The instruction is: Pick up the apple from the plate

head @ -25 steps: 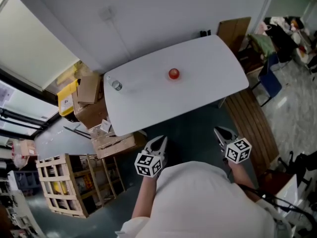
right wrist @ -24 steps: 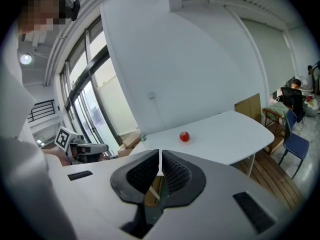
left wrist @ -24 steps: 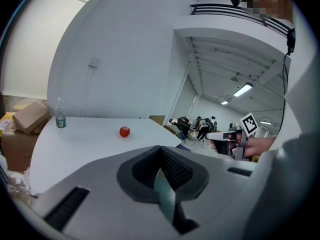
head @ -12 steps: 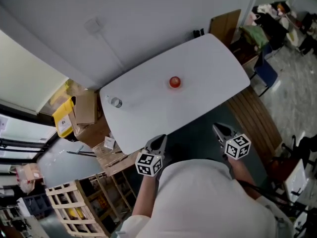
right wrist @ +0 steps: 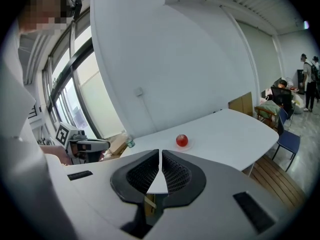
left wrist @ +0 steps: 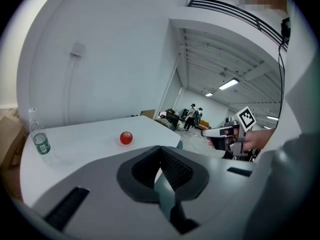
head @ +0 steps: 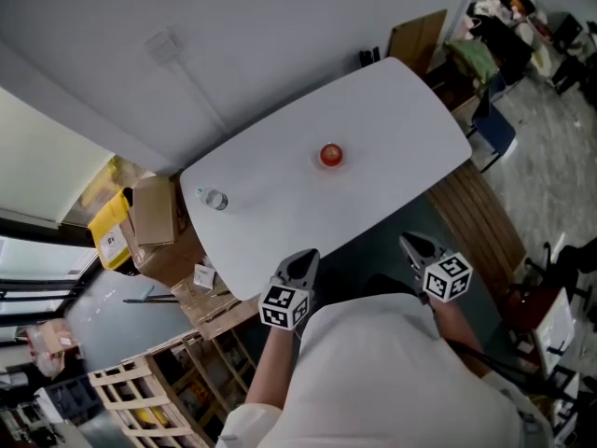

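Note:
A red apple sits on a small pale plate near the middle of a white table. Both grippers are held short of the table's near edge, well away from the apple. The left gripper is shut with nothing in it, and so is the right gripper. In the left gripper view the apple lies far beyond the shut jaws. The right gripper view shows the apple ahead of its shut jaws.
A clear water bottle stands at the table's left end. Cardboard boxes and wooden crates crowd the floor to the left. A slatted wooden platform and a blue chair are at the right. A white wall runs behind the table.
The person has moved closer to the table, so its near edge now lies nearer both grippers. Both grippers stay shut and empty. The apple has not moved.

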A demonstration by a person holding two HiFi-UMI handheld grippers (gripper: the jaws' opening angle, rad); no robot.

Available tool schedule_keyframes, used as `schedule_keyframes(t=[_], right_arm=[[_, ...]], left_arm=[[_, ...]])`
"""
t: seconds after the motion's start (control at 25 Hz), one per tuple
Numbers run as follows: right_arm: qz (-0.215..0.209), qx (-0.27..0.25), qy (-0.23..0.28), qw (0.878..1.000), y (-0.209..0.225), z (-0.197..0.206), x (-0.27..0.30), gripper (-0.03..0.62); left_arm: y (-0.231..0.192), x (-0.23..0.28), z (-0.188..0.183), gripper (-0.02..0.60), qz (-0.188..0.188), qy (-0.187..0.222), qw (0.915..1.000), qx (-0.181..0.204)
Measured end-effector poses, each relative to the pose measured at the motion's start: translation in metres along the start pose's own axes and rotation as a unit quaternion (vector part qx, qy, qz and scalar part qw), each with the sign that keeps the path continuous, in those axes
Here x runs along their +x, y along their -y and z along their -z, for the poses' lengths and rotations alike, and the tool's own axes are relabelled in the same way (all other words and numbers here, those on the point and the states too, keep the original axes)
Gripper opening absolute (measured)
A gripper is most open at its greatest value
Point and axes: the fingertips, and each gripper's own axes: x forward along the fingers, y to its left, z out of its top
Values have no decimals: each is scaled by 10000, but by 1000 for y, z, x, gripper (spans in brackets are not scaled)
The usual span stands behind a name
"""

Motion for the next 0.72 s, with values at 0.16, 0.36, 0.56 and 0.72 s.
schedule_keyframes(t=[0.16,0.36,0.56,0.72], right_arm=[[-27,-60,-85,9999,-1,0,0,40],[-184,-397,-309,9986,12,-8,7,40],[-446,-603,-404,9964,34,-27,22,40],[-694,-453,-432,9956,56,-44,42,40]], left_arm=[[0,4,-8,2,19,76,10000,4],[0,18,-20,2,-151,222,9996,54],[2,39,-33,2,-370,283,9989,41],[0,62,-43,2,-644,321,9973,-129]])
